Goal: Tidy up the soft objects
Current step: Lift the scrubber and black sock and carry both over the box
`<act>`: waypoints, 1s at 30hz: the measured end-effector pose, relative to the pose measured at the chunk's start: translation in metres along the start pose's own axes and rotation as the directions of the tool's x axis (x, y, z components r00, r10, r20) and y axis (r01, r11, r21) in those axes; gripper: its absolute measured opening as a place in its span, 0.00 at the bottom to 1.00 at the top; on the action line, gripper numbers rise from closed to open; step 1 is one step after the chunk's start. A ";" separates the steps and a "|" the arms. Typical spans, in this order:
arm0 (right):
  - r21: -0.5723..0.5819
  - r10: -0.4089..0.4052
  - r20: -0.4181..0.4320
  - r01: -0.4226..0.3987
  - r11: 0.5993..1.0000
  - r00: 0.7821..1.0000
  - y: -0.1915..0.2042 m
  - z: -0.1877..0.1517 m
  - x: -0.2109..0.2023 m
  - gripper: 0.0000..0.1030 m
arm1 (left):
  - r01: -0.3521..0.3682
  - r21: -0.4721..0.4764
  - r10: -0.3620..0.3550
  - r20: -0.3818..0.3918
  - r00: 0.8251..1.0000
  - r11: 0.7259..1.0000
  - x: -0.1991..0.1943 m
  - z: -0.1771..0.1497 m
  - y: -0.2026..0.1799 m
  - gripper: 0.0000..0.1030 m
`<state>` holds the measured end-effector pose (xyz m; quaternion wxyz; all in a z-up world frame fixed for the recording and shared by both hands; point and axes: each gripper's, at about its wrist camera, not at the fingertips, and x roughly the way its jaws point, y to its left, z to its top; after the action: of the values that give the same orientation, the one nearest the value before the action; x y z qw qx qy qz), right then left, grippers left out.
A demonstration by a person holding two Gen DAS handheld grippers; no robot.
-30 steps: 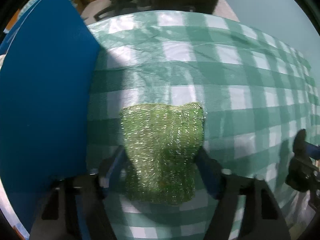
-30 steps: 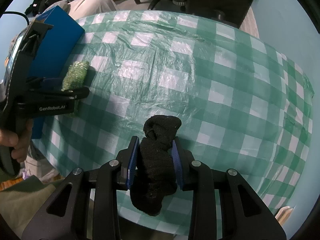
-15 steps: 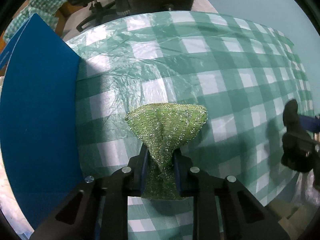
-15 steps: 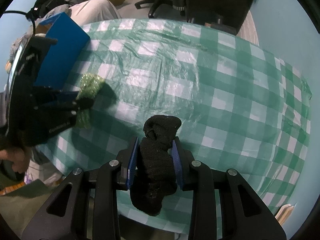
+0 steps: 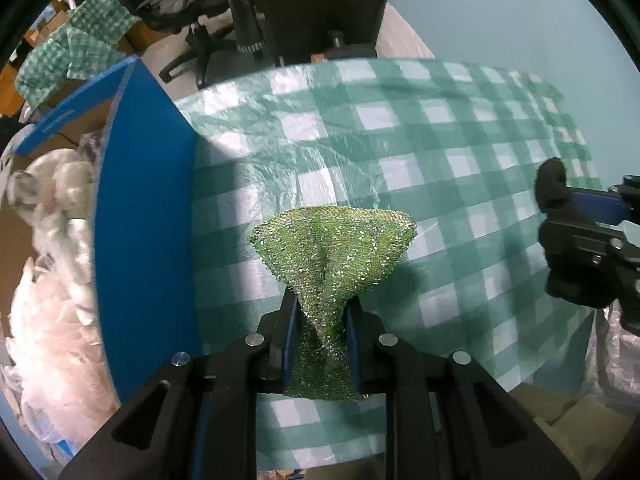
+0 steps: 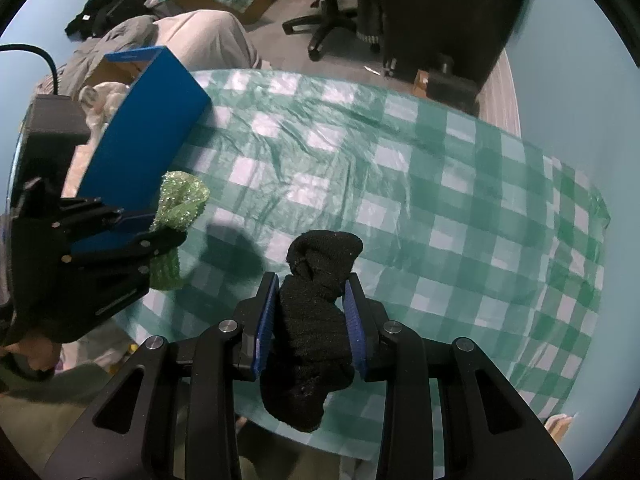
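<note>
My left gripper [image 5: 320,312] is shut on a glittery green scrub cloth [image 5: 332,248] and holds it lifted above the checked table, next to the blue box [image 5: 144,216]. The cloth fans out past the fingertips. My right gripper [image 6: 310,294] is shut on a black rolled sock [image 6: 316,312] and holds it above the table's near edge. In the right wrist view the left gripper [image 6: 160,232] with the green cloth [image 6: 180,204] is at the left, beside the blue box [image 6: 148,136]. In the left wrist view the right gripper [image 5: 560,216] with the sock [image 5: 554,184] is at the right.
The green-and-white checked tablecloth [image 6: 440,184] covers the round table. The blue box stands at its left edge and holds white stuffing or bags [image 5: 48,264]. Office chairs [image 6: 336,8] and a dark cabinet stand beyond the table. A cardboard box with a checked cloth [image 5: 76,48] is at far left.
My left gripper closed on the green cloth, pinching it narrow, and lifted it off the table beside the blue box. My right gripper kept its hold on the sock and rose a little.
</note>
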<state>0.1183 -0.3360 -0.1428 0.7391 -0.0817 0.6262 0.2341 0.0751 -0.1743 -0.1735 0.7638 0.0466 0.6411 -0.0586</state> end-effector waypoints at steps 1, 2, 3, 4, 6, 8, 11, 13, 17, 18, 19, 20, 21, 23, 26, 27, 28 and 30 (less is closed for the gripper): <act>-0.002 0.001 0.001 -0.001 1.000 1.000 0.002 0.001 -0.002 0.31 | 0.000 0.002 0.000 0.007 1.000 1.000 -0.004 -0.002 0.002 0.20; -0.005 0.003 0.003 -0.003 1.000 1.000 0.004 0.001 -0.004 0.31 | 0.000 0.003 0.000 0.013 1.000 1.000 -0.009 -0.004 0.005 0.21; -0.008 0.005 0.005 -0.005 1.000 1.000 0.006 0.002 -0.006 0.31 | 0.000 0.002 0.000 0.020 1.000 1.000 -0.013 -0.006 0.009 0.21; -0.012 0.009 0.007 -0.009 1.000 1.000 0.008 0.003 -0.009 0.31 | 0.000 0.002 0.000 0.026 1.000 1.000 -0.016 -0.007 0.009 0.20; -0.018 0.013 0.010 -0.013 1.000 1.000 0.012 0.005 -0.012 0.31 | 0.003 -0.001 -0.003 0.038 0.999 1.000 -0.024 -0.009 0.014 0.20; -0.028 0.014 0.015 -0.014 0.999 1.000 0.019 0.008 -0.015 0.31 | 0.001 -0.003 0.000 0.052 0.999 1.000 -0.033 -0.009 0.015 0.20; -0.046 0.019 0.023 -0.018 0.999 1.000 0.027 0.011 -0.021 0.31 | -0.004 -0.005 0.004 0.073 0.997 1.000 -0.045 -0.013 0.022 0.20; -0.055 0.022 0.028 -0.020 0.998 0.999 0.033 0.013 -0.024 0.31 | -0.002 -0.012 0.003 0.086 0.996 1.000 -0.053 -0.015 0.025 0.20; -0.080 0.035 0.041 -0.032 0.996 0.999 0.047 0.019 -0.030 0.31 | -0.001 -0.028 0.004 0.112 0.994 1.000 -0.069 -0.021 0.034 0.20; -0.086 0.039 0.043 -0.035 0.996 0.998 0.051 0.020 -0.031 0.31 | -0.001 -0.035 0.006 0.116 0.993 0.999 -0.074 -0.023 0.037 0.20; -0.094 0.042 0.045 -0.038 0.995 0.998 0.055 0.022 -0.032 0.31 | -0.001 -0.042 0.006 0.120 0.993 0.999 -0.077 -0.025 0.040 0.20; -0.102 0.046 0.048 -0.040 0.994 0.998 0.059 0.023 -0.032 0.31 | -0.001 -0.049 0.007 0.124 0.992 0.999 -0.079 -0.026 0.043 0.20; -0.110 0.049 0.049 -0.044 0.993 0.998 0.063 0.025 -0.032 0.31 | -0.004 -0.060 0.012 0.130 0.992 0.998 -0.083 -0.029 0.047 0.20; -0.126 0.057 0.051 -0.050 0.991 0.997 0.072 0.028 -0.032 0.31 | -0.008 -0.081 0.019 0.137 0.990 0.997 -0.086 -0.033 0.054 0.20; -0.150 0.069 0.053 -0.061 0.987 0.996 0.087 0.033 -0.031 0.31 | -0.009 -0.109 0.024 0.138 0.990 0.994 -0.090 -0.039 0.065 0.20; -0.159 0.073 0.053 -0.064 0.985 0.996 0.091 0.035 -0.031 0.31 | -0.009 -0.121 0.026 0.139 0.990 0.993 -0.091 -0.042 0.070 0.20; -0.169 0.077 0.054 -0.067 0.983 0.996 0.096 0.036 -0.031 0.31 | -0.009 -0.131 0.027 0.139 0.990 0.991 -0.092 -0.044 0.074 0.20; -0.187 0.086 0.054 -0.075 0.980 0.995 0.104 0.040 -0.030 0.31 | -0.006 -0.158 0.029 0.140 0.990 0.987 -0.094 -0.049 0.083 0.20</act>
<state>0.1034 -0.2355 -0.0876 0.7374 -0.1171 0.5813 0.3233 0.0239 -0.0825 -0.0893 0.8092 -0.0126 0.5874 -0.0044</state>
